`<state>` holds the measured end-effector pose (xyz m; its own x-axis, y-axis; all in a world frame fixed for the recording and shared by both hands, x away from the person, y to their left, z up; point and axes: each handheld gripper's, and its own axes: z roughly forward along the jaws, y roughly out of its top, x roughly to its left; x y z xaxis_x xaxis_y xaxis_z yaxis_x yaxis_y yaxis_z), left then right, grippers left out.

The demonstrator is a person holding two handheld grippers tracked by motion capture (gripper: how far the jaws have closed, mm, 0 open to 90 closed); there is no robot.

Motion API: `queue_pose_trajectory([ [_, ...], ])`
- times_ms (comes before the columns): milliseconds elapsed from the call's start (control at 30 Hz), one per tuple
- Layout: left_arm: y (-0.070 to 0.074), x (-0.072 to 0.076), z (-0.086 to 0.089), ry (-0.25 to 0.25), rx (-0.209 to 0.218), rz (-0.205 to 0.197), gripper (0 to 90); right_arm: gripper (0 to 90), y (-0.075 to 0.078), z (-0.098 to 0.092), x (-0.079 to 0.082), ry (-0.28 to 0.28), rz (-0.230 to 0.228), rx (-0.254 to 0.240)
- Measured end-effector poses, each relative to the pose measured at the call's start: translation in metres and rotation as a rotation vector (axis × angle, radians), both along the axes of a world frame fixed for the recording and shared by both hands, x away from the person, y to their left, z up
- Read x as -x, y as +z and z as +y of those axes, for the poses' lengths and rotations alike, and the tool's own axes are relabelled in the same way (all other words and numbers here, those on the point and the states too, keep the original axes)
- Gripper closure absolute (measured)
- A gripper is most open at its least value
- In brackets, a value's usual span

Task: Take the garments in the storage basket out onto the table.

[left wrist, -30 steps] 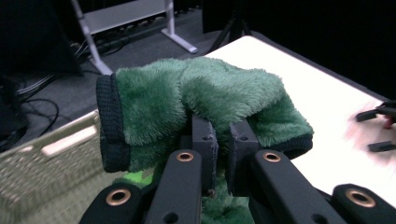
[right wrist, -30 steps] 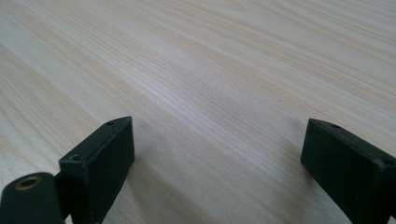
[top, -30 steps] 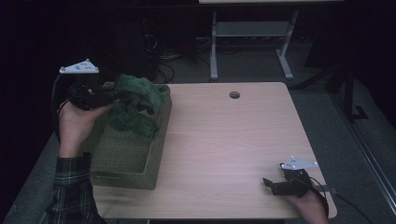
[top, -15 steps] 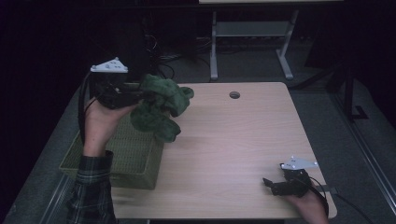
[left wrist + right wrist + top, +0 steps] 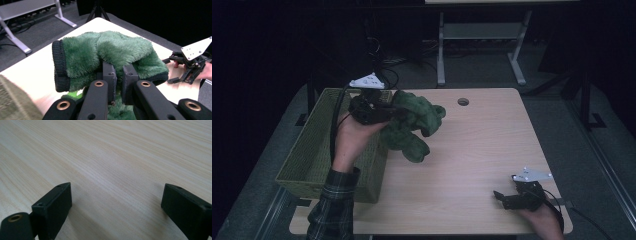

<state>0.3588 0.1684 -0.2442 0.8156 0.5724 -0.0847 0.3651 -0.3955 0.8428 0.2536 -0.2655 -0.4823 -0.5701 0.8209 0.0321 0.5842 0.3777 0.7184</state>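
Green fleece garment (image 5: 412, 125) hangs in the air over the desk (image 5: 472, 150), just right of the woven green basket (image 5: 307, 150), pinched by the left gripper (image 5: 384, 112), whose jaws are nearly closed on a fold of the plush fabric. Its dark knitted cuff (image 5: 60, 65) faces left in the left gripper view. At the desk's near right corner rests the right gripper (image 5: 502, 197), wide open and holding nothing.
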Motion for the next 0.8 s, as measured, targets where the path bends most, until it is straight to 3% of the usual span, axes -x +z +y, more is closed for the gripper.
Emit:
queue_pose_trajectory([
  [467, -0.042, 0.006, -0.049, -0.038, 0.018, 0.061, 84.0, 9.3, 0.000, 0.000, 0.000, -0.001, 0.001, -0.001],
  [800, -0.072, 0.010, -0.084, -0.094, 0.030, 0.112, 84.0, 9.3, 0.000, 0.000, 0.000, 0.000, 0.000, 0.001],
])
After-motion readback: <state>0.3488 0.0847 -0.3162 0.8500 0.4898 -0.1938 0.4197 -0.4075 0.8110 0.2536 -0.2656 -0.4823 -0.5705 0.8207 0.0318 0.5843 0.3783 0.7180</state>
